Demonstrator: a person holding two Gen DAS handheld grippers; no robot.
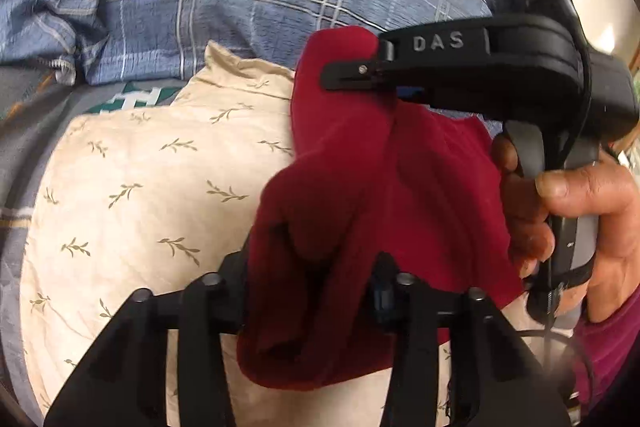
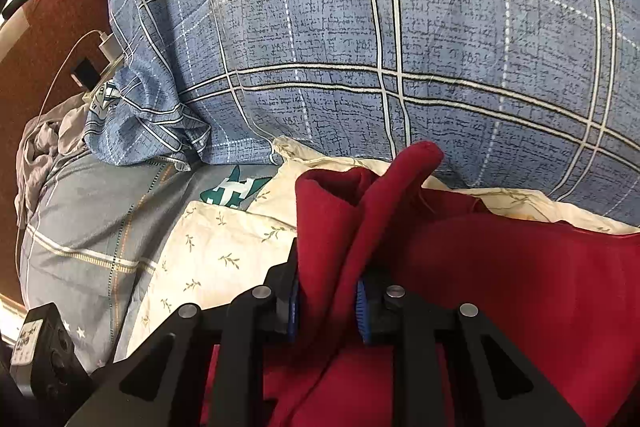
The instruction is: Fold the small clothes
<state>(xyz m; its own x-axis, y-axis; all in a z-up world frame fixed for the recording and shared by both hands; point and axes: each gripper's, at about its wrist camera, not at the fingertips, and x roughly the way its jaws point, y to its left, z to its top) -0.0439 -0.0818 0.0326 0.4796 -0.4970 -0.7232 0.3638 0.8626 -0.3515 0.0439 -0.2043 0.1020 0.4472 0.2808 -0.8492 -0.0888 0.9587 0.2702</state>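
A dark red garment point(image 1: 360, 163) hangs bunched above a cream pillow with a leaf print point(image 1: 140, 187). My left gripper point(image 1: 312, 291) is shut on a thick fold of it, and the cloth spills out below the fingers. My right gripper point(image 1: 348, 73) comes in from the right, held by a person's hand point(image 1: 580, 195), and pinches an upper edge of the same garment. In the right wrist view the red garment point(image 2: 500, 267) rises in a fold between the blue pads of my right gripper point(image 2: 328, 303), which is shut on it.
A blue plaid duvet point(image 2: 400, 27) bulges behind the pillow point(image 2: 216, 251). A grey checked sheet point(image 2: 88, 207) lies to the left. A white charger and cable point(image 2: 106, 47) sit at the bed's far left edge. A small black device point(image 2: 36, 347) shows at the lower left.
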